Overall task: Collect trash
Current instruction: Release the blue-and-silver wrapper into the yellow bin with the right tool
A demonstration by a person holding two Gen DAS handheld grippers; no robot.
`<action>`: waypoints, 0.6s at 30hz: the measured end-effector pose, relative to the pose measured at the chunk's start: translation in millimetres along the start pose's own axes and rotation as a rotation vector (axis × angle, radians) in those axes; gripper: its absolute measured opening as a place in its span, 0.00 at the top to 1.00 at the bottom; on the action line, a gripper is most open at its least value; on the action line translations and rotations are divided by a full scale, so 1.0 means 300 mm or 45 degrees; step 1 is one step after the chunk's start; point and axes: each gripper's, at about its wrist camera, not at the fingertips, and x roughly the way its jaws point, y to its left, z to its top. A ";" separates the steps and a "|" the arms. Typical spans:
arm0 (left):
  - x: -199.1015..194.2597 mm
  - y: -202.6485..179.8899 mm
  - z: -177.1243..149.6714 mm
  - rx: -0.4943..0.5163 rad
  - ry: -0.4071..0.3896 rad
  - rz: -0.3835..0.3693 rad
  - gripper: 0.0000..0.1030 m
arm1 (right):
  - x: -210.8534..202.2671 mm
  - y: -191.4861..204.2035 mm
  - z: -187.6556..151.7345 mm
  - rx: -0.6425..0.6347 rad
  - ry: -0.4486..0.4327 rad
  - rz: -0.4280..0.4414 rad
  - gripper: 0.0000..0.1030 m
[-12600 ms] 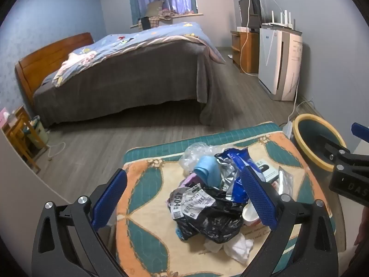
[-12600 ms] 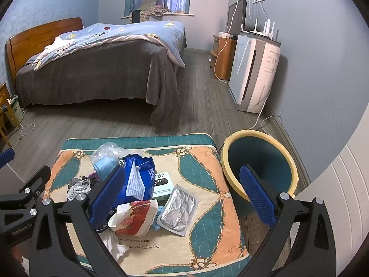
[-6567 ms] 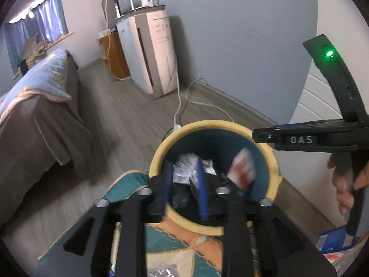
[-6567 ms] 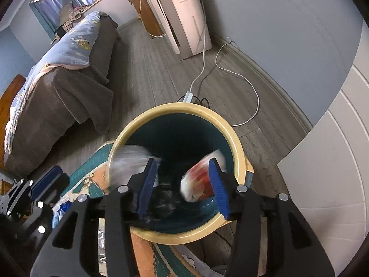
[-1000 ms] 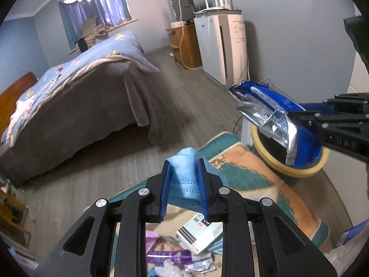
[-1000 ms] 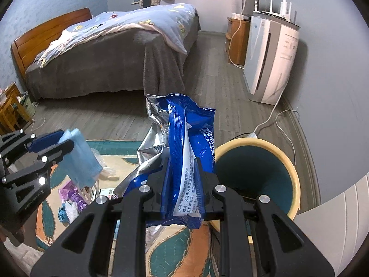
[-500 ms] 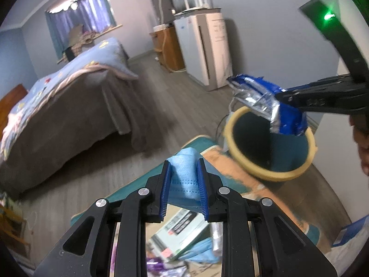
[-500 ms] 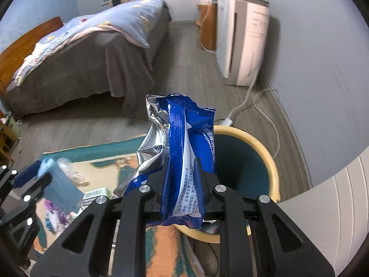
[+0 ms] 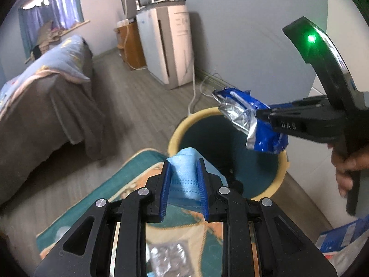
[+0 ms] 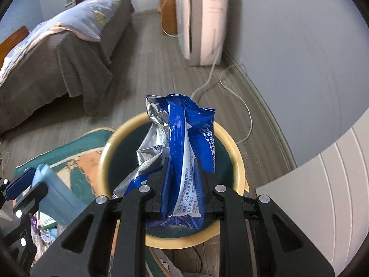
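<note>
Left gripper [image 9: 183,173] low centre of frame, clamped on light blue face mask [image 9: 184,180], at near rim of yellow bin [image 9: 175,133]. Right gripper [image 10: 183,173] angled down over bin mouth, pinching blue foil wrapper [image 10: 182,138]. Patterned mat [image 9: 129,173] lower left.

Wrapper [image 10: 184,152]: blue, foil-lined, crumpled, upright over the bin.
Mask [image 9: 184,177]: pale blue, folded, beside the bin rim.
Bin [image 10: 108,152]: yellow-rimmed, teal inside, open.
</note>
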 end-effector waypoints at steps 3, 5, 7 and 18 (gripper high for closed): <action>0.060 -0.023 0.016 0.032 0.020 -0.020 0.76 | 0.022 -0.027 -0.001 0.045 0.024 -0.003 0.80; 0.091 -0.045 0.024 0.070 0.034 -0.025 0.73 | 0.025 -0.037 -0.003 0.072 0.026 0.001 0.79; 0.112 -0.063 0.031 0.113 0.038 -0.004 0.63 | 0.027 -0.044 -0.003 0.083 0.022 -0.013 0.75; 0.061 -0.004 -0.003 -0.002 -0.028 0.032 0.10 | 0.026 -0.015 0.009 0.059 0.012 -0.031 0.25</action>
